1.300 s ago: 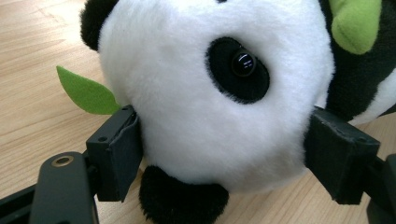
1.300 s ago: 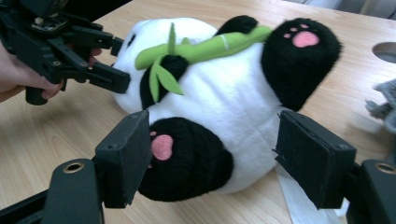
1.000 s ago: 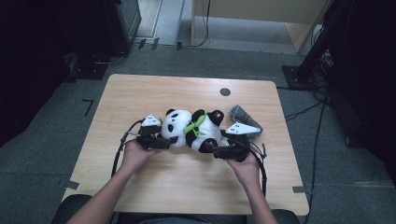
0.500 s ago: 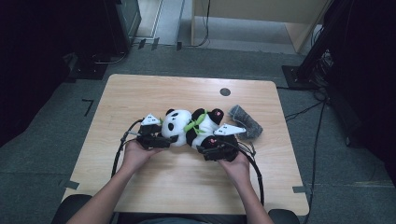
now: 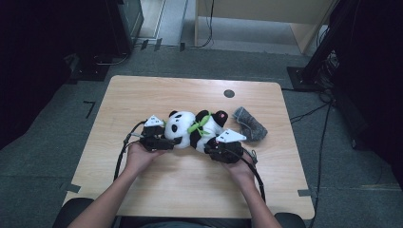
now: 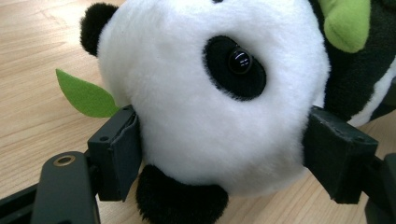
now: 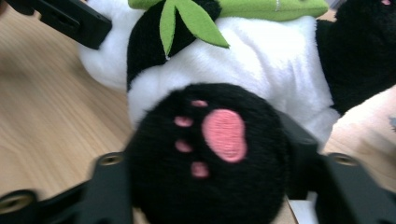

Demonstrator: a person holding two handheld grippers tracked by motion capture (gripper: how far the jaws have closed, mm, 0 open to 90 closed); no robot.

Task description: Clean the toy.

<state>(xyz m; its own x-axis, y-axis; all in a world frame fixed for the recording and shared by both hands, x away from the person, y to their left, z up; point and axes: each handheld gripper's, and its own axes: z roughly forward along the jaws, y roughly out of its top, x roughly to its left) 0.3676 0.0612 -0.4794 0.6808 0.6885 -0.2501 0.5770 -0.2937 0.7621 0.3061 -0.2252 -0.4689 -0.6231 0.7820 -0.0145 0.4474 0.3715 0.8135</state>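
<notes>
Panda (image 5: 195, 129): one plush toy, lying on its side near the middle of the table (image 5: 142, 95), head toward the left edge and feet toward the right edge. One grey cloth (image 5: 249, 124) lies crumpled just beside its feet, nearer the right edge, and one dark round spot (image 5: 229, 93) marks the wood close to the far edge. Two grippers work on the toy, one in each hand. The left gripper (image 5: 166, 142) comes in from the near-left, held low and roughly level, and its jaws clamp the white head from both sides, as the left gripper view shows (image 6: 219, 154); one green leaf (image 6: 84, 95) sticks out beside the head. The right gripper (image 5: 209, 147) comes in from the near-right, also low, with its grey plate on top. Its jaws have just been closing, and in the right gripper view (image 7: 205, 186) they sit on either side of one black foot (image 7: 210, 149) with a pink pad, pressing its fur. Both forearms reach in from the near edge, wrists low over the wood.
</notes>
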